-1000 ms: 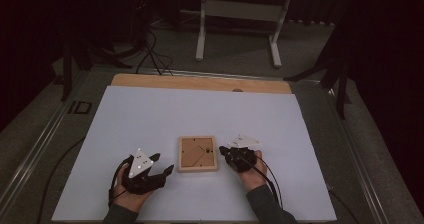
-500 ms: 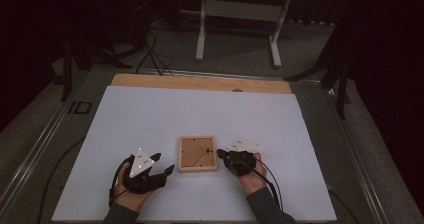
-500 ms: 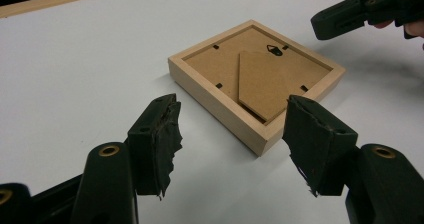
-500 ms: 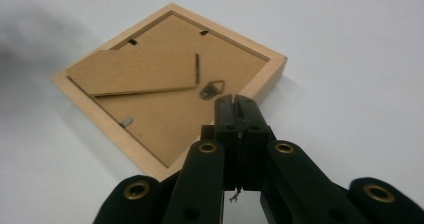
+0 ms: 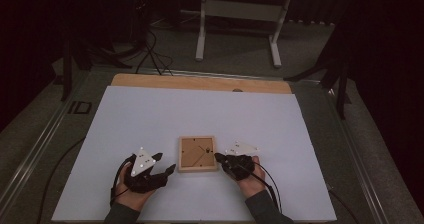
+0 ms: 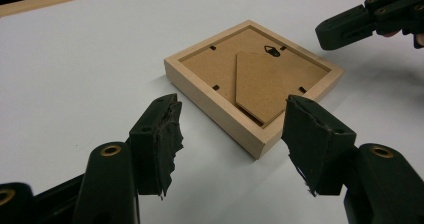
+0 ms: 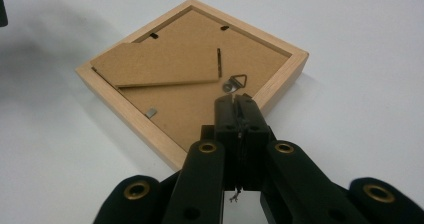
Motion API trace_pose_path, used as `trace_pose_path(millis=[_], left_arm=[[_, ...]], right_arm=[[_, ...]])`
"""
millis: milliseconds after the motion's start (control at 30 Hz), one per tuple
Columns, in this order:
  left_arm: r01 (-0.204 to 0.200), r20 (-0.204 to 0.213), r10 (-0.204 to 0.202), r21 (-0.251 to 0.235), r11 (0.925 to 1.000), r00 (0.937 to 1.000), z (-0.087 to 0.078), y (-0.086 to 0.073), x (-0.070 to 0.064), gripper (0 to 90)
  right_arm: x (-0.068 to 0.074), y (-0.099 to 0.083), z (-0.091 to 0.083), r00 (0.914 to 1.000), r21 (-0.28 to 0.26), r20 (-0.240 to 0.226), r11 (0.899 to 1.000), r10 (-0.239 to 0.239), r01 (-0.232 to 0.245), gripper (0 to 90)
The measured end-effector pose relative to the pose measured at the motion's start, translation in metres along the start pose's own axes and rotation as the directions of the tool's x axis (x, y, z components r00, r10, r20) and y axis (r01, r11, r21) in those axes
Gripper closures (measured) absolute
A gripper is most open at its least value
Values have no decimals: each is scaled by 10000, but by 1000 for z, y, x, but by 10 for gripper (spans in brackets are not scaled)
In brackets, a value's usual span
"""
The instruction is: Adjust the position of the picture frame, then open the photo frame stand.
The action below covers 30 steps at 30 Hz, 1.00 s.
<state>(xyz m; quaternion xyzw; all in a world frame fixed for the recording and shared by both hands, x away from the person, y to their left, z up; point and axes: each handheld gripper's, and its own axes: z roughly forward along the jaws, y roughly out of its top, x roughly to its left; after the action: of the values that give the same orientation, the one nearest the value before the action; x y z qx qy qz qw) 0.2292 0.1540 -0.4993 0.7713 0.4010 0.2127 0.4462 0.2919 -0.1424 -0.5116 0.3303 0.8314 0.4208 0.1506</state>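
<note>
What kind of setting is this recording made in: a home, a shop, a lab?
Most likely a lab or recording workspace, not a home. A white sheet covers a wooden-edged table, a picture frame lies face-down on it, cables trail over the grey floor, and the surroundings are dark.

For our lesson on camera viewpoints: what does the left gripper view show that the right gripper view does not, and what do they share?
Left gripper view: the left gripper with jaws wide apart, short of the picture frame's corner, and the right gripper beyond it. Right gripper view: the right gripper's jaws pressed together over the frame's rim near the metal hanger. Both: the frame lying face down on the white table, stand flap showing.
</note>
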Motion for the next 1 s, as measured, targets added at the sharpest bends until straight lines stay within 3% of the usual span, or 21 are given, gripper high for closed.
trace_pose_path(millis=[500,1000], left_arm=[[-100,192,98,63,9999,9998,7,4,0,405],[139,451,-144,101,9999,9989,8,9,0,478]], right_arm=[[1,-5,0,9999,-33,-78,9999,96,-97,891],[3,-7,3,9994,-90,-337,9999,116,-119,894]])
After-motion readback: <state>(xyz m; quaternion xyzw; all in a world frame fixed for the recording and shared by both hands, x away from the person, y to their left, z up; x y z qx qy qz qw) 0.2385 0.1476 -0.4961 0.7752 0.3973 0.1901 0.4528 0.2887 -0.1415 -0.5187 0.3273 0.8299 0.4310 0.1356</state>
